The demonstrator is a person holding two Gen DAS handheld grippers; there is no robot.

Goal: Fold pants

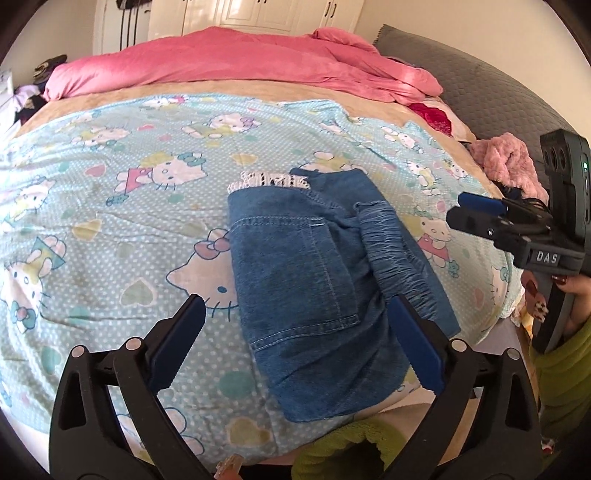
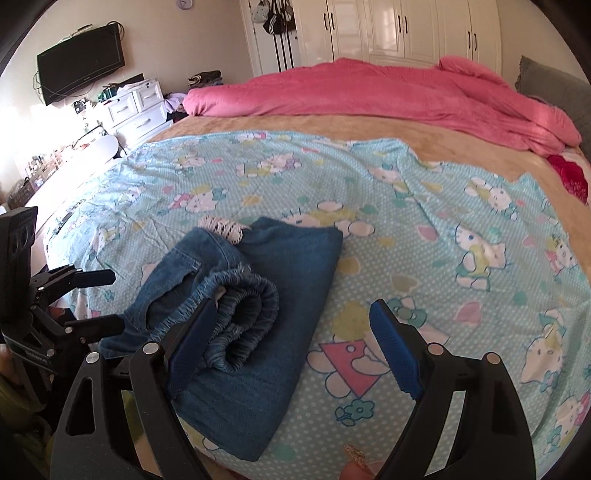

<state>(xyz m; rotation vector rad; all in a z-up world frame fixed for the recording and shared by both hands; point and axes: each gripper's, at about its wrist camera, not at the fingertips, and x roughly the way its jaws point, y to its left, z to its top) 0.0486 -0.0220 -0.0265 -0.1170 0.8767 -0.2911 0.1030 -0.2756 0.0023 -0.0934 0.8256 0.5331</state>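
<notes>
**Folded pants on the bed, both grippers wide and holding nothing**

From my left wrist view I see the pants (image 1: 314, 273), blue denim, lying folded into a compact rectangle on the cartoon-cat sheet (image 1: 110, 221) that covers the near part of the bed. A back pocket faces up, and the gathered elastic waistband (image 1: 399, 258) runs along the fold's right side. A strip of white lace trim (image 1: 266, 181) pokes out from under the far edge.

My left gripper (image 1: 295, 339) has its jaws spread wide. The left finger sits over bare sheet, while the right finger overlaps the waistband in the picture; I cannot tell whether it touches the cloth. Nothing is pinched.

My right gripper (image 2: 291, 350) is also spread, with empty sheet showing between the blue pads. Its left finger lies against or just over the rolled waistband (image 2: 243, 310); contact is unclear. The right finger is well apart from the denim. In the left wrist view the same gripper (image 1: 476, 214) hangs off to the right of the pants, gripped by a hand (image 1: 576, 295) in a green sleeve.

Containers are few: a white drawer unit (image 2: 136, 107) stands by the left wall with its drawers closed, contents hidden, and clutter sits on top of it. White wardrobe doors (image 2: 406, 29) at the back are closed too. A pink duvet (image 2: 369, 96) is bunched across the far side of the bed.
</notes>
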